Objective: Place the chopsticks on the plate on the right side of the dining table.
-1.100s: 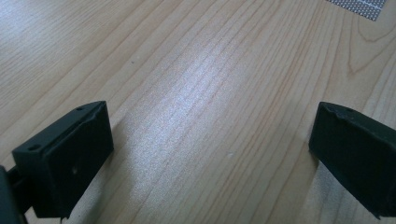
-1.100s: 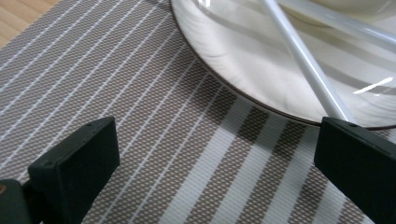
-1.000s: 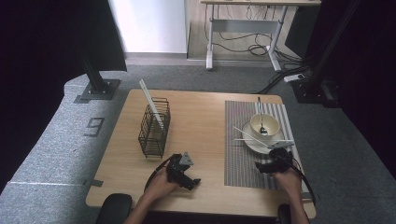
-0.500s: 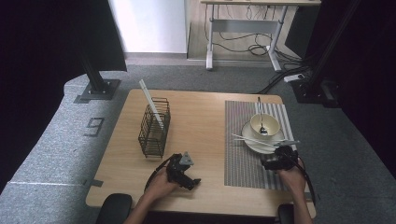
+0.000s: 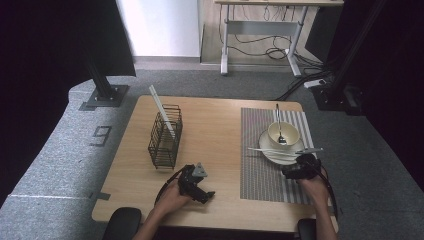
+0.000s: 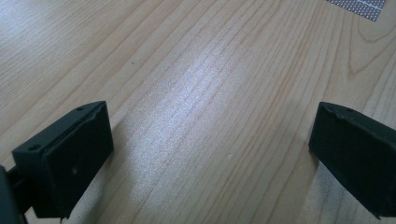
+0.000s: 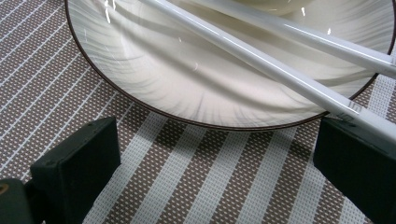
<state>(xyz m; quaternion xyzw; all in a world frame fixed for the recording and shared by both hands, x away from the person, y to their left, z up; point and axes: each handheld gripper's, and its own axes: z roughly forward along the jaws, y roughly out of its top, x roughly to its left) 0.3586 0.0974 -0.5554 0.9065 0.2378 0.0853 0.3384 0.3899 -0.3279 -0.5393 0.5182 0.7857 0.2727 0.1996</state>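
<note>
A white plate (image 5: 272, 156) with a cream bowl (image 5: 282, 134) on it sits on a striped placemat (image 5: 260, 175) at the table's right. A spoon (image 5: 278, 122) stands in the bowl. Two white chopsticks (image 5: 280, 151) lie across the plate. My right gripper (image 5: 299, 165) is at the plate's near edge, open. In the right gripper view its jaws rest low over the placemat (image 7: 187, 177), facing the plate (image 7: 163, 79), and one chopstick (image 7: 261, 60) ends just above the right jaw. My left gripper (image 5: 204, 192) is open over the bare wooden table (image 6: 210, 70) at the front centre.
A black wire basket (image 5: 165, 137) stands on the table's left half with a white stick (image 5: 161, 110) leaning out of it. A corner of the placemat (image 6: 359, 7) shows in the left gripper view. Bare wood lies between the basket and the placemat.
My right gripper has moved forward across the placemat to the plate's near edge. The left gripper has stayed where it was.
</note>
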